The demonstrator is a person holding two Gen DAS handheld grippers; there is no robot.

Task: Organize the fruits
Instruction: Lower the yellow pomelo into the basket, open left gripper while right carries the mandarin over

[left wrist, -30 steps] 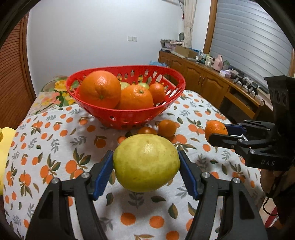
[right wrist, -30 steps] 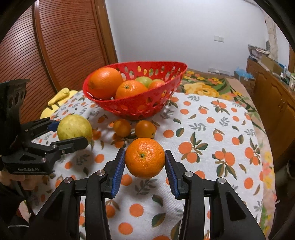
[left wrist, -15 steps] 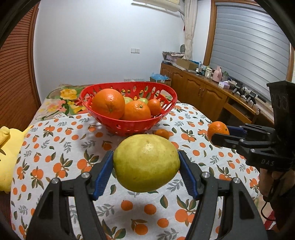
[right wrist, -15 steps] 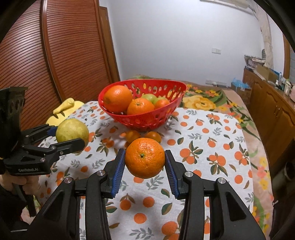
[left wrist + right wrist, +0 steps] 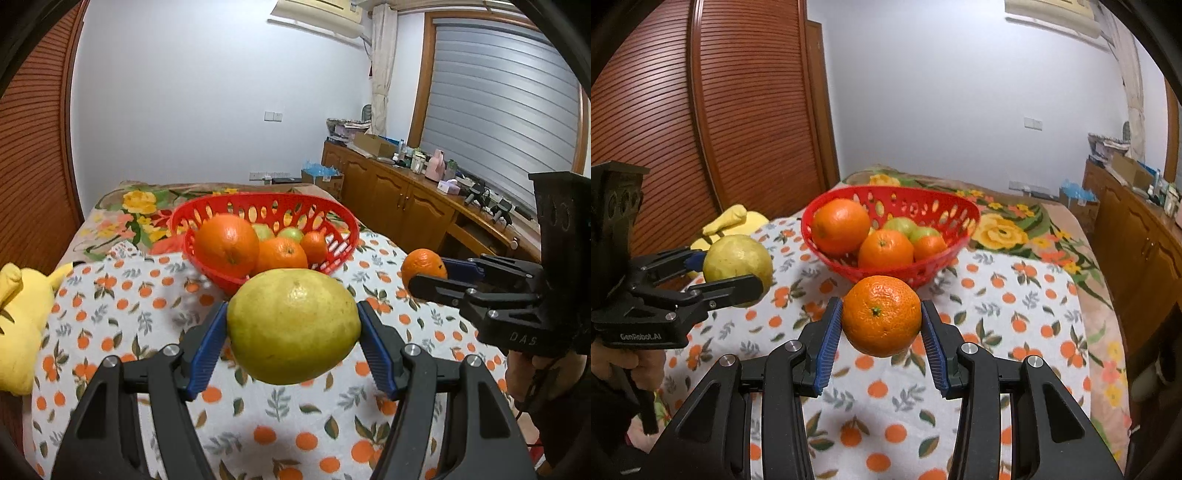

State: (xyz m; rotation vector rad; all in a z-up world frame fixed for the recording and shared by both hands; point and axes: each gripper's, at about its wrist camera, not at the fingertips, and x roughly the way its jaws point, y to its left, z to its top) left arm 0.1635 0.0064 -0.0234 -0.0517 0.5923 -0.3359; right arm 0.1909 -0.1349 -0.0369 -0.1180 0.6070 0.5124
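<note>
My left gripper (image 5: 293,326) is shut on a big yellow-green citrus fruit (image 5: 293,325) and holds it in the air above the table, short of the red basket (image 5: 343,236). My right gripper (image 5: 882,321) is shut on an orange (image 5: 882,315), also held up in front of the basket (image 5: 956,236). The basket holds a large orange (image 5: 840,225), smaller oranges and green fruit. Each gripper shows in the other's view: the right one (image 5: 424,273) with its orange, the left one (image 5: 735,266) with the yellow fruit.
The table wears a white cloth with an orange print (image 5: 1015,317). A yellow plush toy (image 5: 22,317) lies at its left edge. A wooden sideboard (image 5: 406,206) with clutter stands at the right. A wooden slatted door (image 5: 701,129) is at the left.
Both grippers have risen and pulled back from the basket with their fruits. The small oranges on the cloth in front of the basket are now hidden behind the held fruits.
</note>
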